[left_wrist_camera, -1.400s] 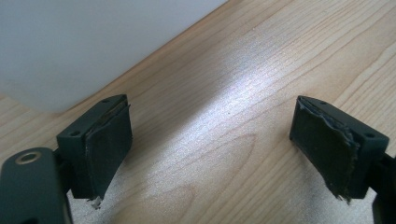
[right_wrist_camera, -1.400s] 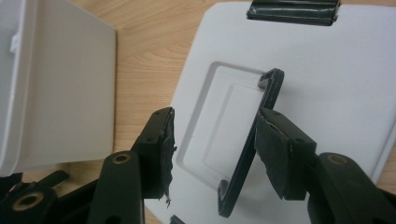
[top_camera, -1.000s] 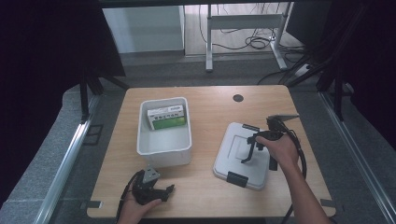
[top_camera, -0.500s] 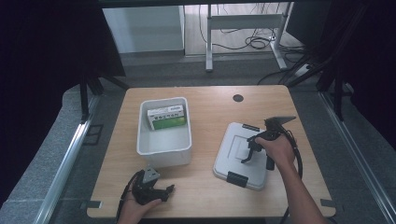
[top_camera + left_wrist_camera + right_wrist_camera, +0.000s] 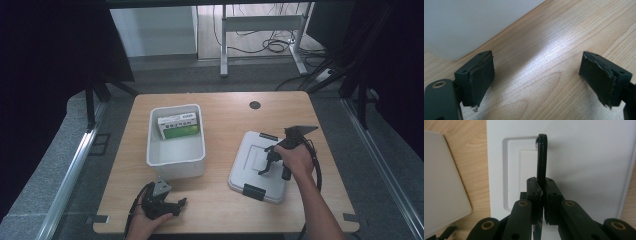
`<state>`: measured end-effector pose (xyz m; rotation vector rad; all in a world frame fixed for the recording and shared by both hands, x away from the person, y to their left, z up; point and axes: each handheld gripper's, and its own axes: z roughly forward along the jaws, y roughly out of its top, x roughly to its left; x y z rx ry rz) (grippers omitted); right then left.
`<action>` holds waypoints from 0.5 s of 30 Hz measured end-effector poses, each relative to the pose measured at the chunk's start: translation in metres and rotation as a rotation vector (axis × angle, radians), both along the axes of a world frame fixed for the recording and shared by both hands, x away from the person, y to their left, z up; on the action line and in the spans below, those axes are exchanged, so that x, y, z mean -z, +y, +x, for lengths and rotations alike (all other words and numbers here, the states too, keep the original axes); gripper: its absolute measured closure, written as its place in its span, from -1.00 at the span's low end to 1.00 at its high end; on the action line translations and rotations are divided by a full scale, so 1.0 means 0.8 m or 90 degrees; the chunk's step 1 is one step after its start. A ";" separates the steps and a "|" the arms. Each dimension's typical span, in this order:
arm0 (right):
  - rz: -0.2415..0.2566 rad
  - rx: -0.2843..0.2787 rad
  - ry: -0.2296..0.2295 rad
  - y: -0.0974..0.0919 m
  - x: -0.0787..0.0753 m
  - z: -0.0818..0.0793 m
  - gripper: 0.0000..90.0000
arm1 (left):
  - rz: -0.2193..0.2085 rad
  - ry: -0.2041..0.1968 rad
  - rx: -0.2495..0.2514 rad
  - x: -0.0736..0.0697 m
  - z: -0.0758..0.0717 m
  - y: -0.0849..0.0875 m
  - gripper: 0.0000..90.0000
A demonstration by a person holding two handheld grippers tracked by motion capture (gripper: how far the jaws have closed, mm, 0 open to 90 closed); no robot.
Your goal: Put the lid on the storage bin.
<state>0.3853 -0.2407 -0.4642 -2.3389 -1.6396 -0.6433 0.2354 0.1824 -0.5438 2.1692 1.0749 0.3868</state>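
Note:
A white lid (image 5: 247,172) with black end clips lies flat on the right half of the table. My right gripper (image 5: 270,161) is over its middle, shut on the lid's raised black handle (image 5: 541,157). In the right gripper view the jaws pinch that handle between them (image 5: 541,186), above the lid's recessed panel (image 5: 586,157). A white bin (image 5: 176,169) stands at centre left with a green box (image 5: 179,126) lying inside at its far end. My left gripper (image 5: 176,204) rests near the table's front edge, open, with bare wood between its pads (image 5: 536,75).
The bin's front wall (image 5: 469,22) rises just beyond the left gripper. The bin's side (image 5: 441,177) lies left of the lid. A round cable hole (image 5: 255,105) is at the table's back. A metal table frame and cables (image 5: 260,45) stand on the floor behind.
My right hand has shifted slightly left over the lid, keeping hold of the handle. The lid, the bin and the left gripper have not moved.

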 end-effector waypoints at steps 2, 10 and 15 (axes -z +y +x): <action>0.002 0.003 0.001 0.000 0.000 0.000 0.87 | 0.000 0.000 0.000 0.000 0.000 0.000 -0.71; 0.015 0.008 0.007 -0.003 -0.005 0.000 0.87 | 0.000 0.000 0.000 0.000 0.000 0.000 -0.72; 0.025 -0.001 -0.003 -0.004 -0.013 -0.003 0.88 | -0.001 0.001 -0.002 0.000 0.000 0.000 -0.72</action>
